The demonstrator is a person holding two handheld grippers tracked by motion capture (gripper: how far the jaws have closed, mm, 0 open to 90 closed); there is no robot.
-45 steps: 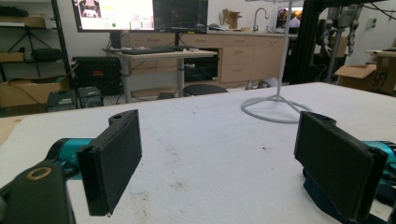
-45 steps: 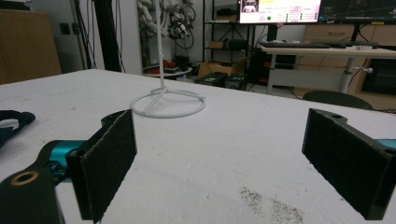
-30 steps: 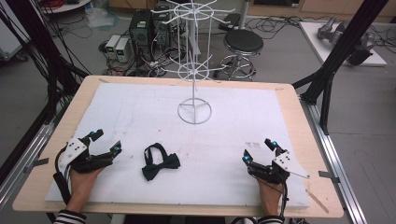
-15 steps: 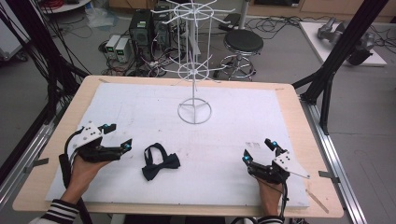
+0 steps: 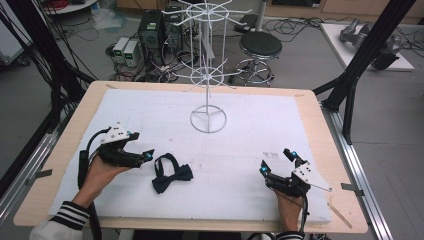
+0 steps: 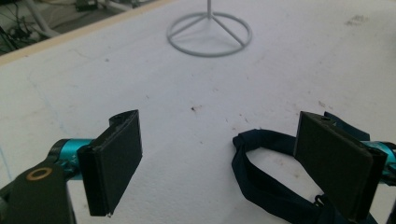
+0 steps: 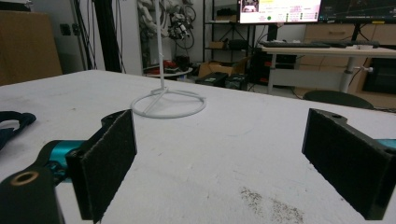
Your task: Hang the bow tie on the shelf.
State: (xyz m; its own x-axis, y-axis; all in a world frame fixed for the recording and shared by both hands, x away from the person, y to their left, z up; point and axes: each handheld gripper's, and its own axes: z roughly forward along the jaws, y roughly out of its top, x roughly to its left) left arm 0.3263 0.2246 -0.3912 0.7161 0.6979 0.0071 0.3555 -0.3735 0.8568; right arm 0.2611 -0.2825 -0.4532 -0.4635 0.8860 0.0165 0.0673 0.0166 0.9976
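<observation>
Since 1 s ago your left gripper [image 5: 148, 155] has slid right across the white foam mat [image 5: 250, 125] and now sits just beside the black bow tie [image 5: 171, 174], at its strap loop end. Right gripper [image 5: 276, 162] hasn't shifted, parked near the front-right of the mat, well apart from the tie.

Jaw state: both sets spread wide, nothing between them. In the left gripper view, the bow tie [image 6: 275, 184] strap loop lies by the right-hand jaw and runs partly behind it; can't tell if the pad touches fabric. The gap between the jaws is mostly bare mat, so you're not yet lined up on it.

Tie pos: flat on the mat, front-left of centre, between you and the white wire rack [image 5: 207, 75], clear of the rack's ring base.

Progress, imo: early. Approach nearly done, no grasp, tie not lifted. Looks like the job is hanging it on the rack, so left to do: centre jaws on strap, close, lift, carry to a rack arm, hook it, release. Right gripper idle so far; the rack base [image 7: 168, 103] shows ahead of it.
</observation>
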